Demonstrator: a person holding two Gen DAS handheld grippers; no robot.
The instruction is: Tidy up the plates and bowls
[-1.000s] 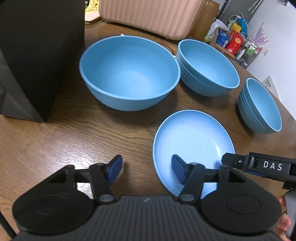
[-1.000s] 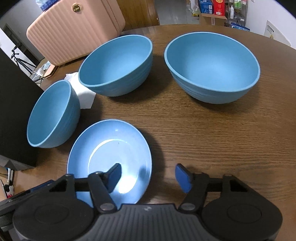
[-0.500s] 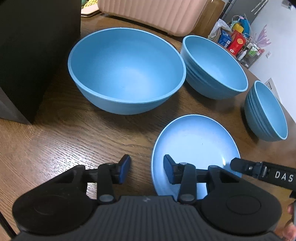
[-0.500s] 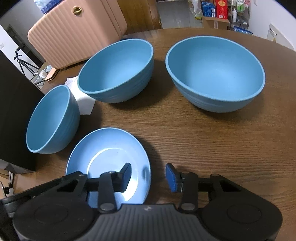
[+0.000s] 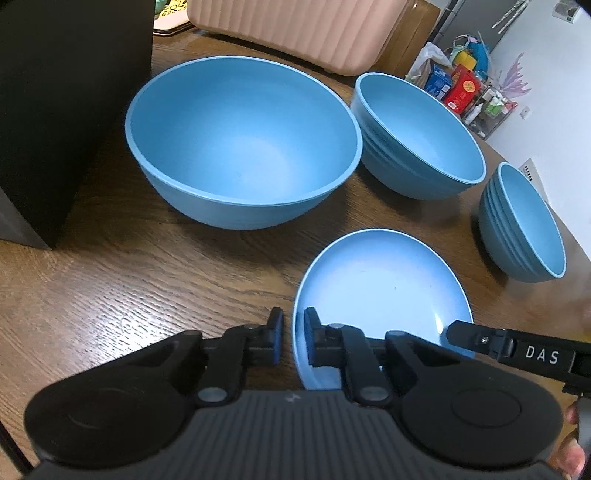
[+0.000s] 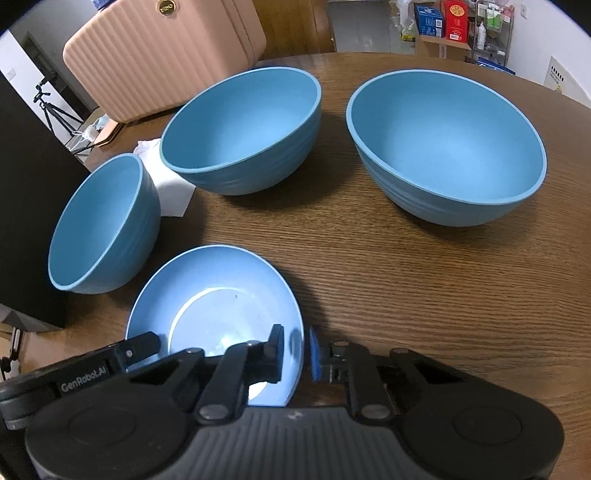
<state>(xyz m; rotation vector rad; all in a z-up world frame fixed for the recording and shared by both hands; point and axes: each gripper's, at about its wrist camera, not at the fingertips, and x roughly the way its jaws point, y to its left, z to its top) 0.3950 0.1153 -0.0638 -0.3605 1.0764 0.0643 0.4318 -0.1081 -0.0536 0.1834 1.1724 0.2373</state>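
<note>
A shallow blue plate (image 5: pixel 380 291) (image 6: pixel 221 314) lies on the wooden table (image 5: pixel 110 295) nearest me. My left gripper (image 5: pixel 293 328) straddles its left rim, one pad outside and one inside. My right gripper (image 6: pixel 297 347) straddles the opposite rim the same way. Both pairs of jaws are closing and stand narrow, with the rim pinched between the pads. Behind the plate stand a large blue bowl (image 5: pixel 240 147) (image 6: pixel 443 147), a medium blue bowl (image 5: pixel 417 140) (image 6: pixel 240 129) and a small blue bowl (image 5: pixel 524 221) (image 6: pixel 99 225), all upright with nothing inside.
A tall black box (image 5: pixel 55 110) stands at the table's edge beside the large bowl. A pink ribbed case (image 5: pixel 295 29) sits behind the bowls. White tissue (image 6: pixel 166 184) lies between the small and medium bowls. A shelf of packages (image 5: pixel 461 85) stands beyond the table.
Both grippers' jaws have narrowed from wide apart to a thin gap around the plate's opposite rims. The plate and bowls have stayed where they were.
</note>
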